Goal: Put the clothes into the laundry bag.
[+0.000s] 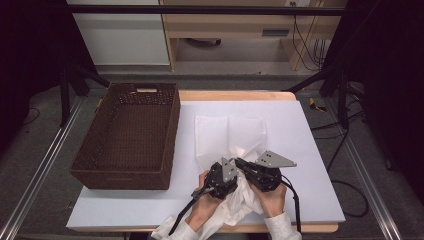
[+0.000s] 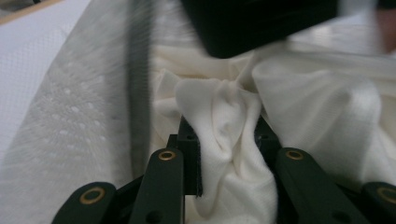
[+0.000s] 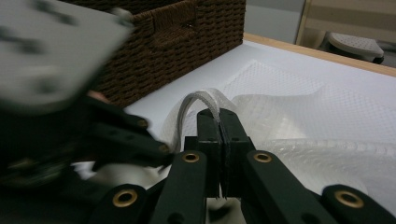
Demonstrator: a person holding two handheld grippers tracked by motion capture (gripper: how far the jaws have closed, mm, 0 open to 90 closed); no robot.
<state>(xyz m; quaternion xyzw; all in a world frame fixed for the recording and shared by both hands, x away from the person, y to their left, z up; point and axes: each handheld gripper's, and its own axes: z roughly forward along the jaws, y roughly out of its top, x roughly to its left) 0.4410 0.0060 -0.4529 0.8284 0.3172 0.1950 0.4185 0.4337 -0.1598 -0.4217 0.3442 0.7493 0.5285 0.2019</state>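
Observation:
A white mesh bag lies flat on the white table cover, its near end lifted. My right gripper is shut on the bag's folded rim, which loops up out of the jaws. A cream white cloth bunches at the bag's mouth and trails toward the table's front edge. My left gripper is shut on a fold of that cloth, close beside the right gripper. In the left gripper view, mesh lies to the left of the cloth.
A dark brown wicker basket stands on the left part of the table with nothing in it. The white table cover spreads to the right of the bag. Cables trail from both grippers toward the front edge.

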